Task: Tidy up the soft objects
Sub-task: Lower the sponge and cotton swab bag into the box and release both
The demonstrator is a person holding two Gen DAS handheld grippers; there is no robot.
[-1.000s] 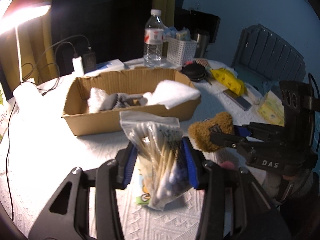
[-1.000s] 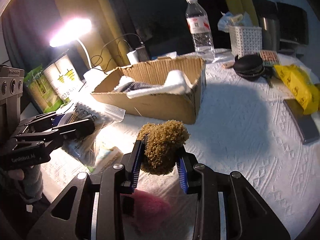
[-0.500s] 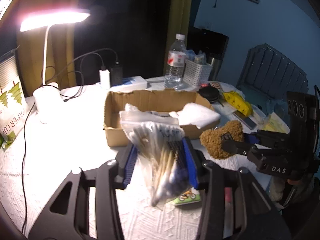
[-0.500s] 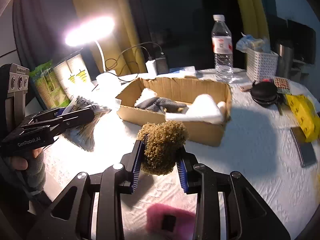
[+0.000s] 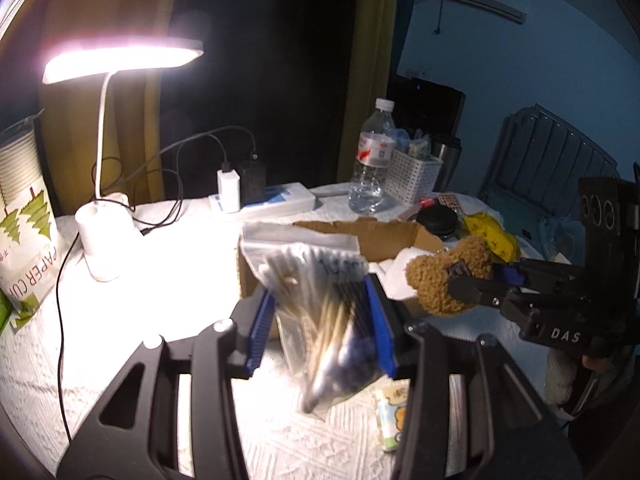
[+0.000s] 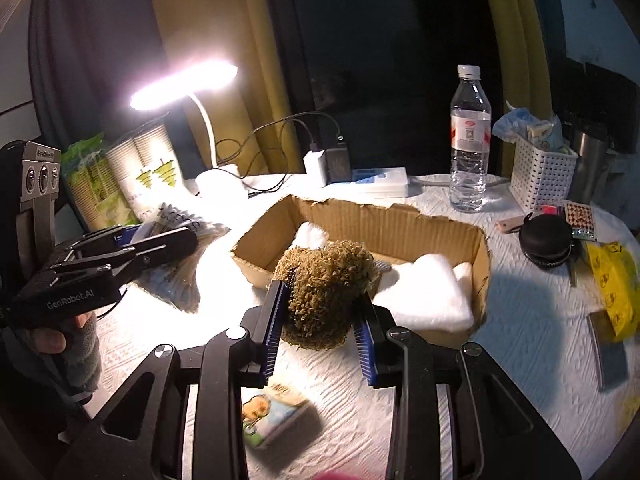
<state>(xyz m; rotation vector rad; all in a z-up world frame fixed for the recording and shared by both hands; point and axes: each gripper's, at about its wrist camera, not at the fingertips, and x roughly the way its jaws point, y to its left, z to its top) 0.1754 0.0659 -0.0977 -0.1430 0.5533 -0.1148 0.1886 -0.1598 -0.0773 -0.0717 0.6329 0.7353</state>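
Note:
My left gripper (image 5: 320,328) is shut on a clear zip bag of cotton swabs (image 5: 320,304) and holds it above the table, in front of the cardboard box (image 5: 384,236). My right gripper (image 6: 320,332) is shut on a brown plush bear (image 6: 326,292), held in the air just before the box (image 6: 360,220). The box holds white padding (image 6: 428,292) and grey cloth. Each gripper shows in the other's view: the left gripper (image 6: 160,240) at the left, the right gripper (image 5: 472,284) at the right with the bear (image 5: 444,276).
A lit desk lamp (image 5: 120,60), chargers with cables (image 5: 230,192), a water bottle (image 6: 470,140), a white basket (image 6: 540,172), a black pouch (image 6: 546,240), a yellow bag (image 6: 612,284) and a paper-cup pack (image 5: 24,216) ring the box. A small packet (image 6: 272,416) lies below the right gripper.
Both grippers have risen and tilted up with their loads. The swab bag and bear now sit higher against the box. The pink item has almost left the right wrist view.

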